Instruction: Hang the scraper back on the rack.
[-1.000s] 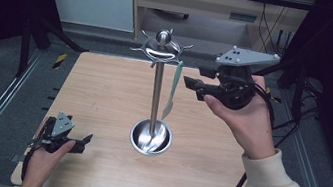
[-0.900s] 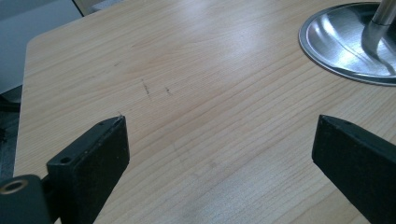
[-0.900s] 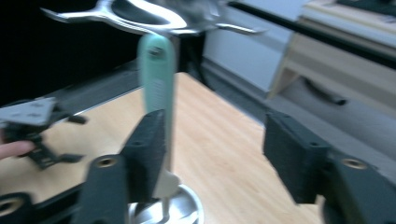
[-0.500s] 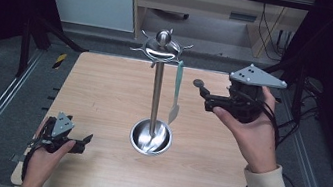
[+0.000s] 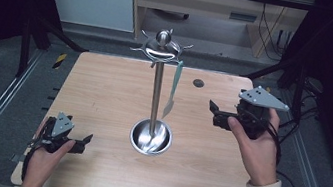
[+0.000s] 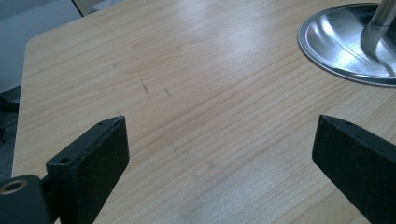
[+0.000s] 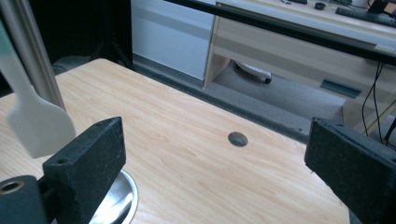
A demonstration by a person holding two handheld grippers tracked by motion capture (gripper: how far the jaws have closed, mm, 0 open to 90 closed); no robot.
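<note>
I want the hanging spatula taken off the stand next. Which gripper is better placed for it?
Probably the right gripper: it is raised and open, facing the spatula hanging on the stand. The left gripper sits low at the table's near edge.

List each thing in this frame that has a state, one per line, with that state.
left gripper: open, empty, low at the table's near left.
right gripper: open, empty, held above the table's right side.
spatula: hanging from the stand's top, free of both grippers.
utensil stand: upright, its base dish on the table.
</note>
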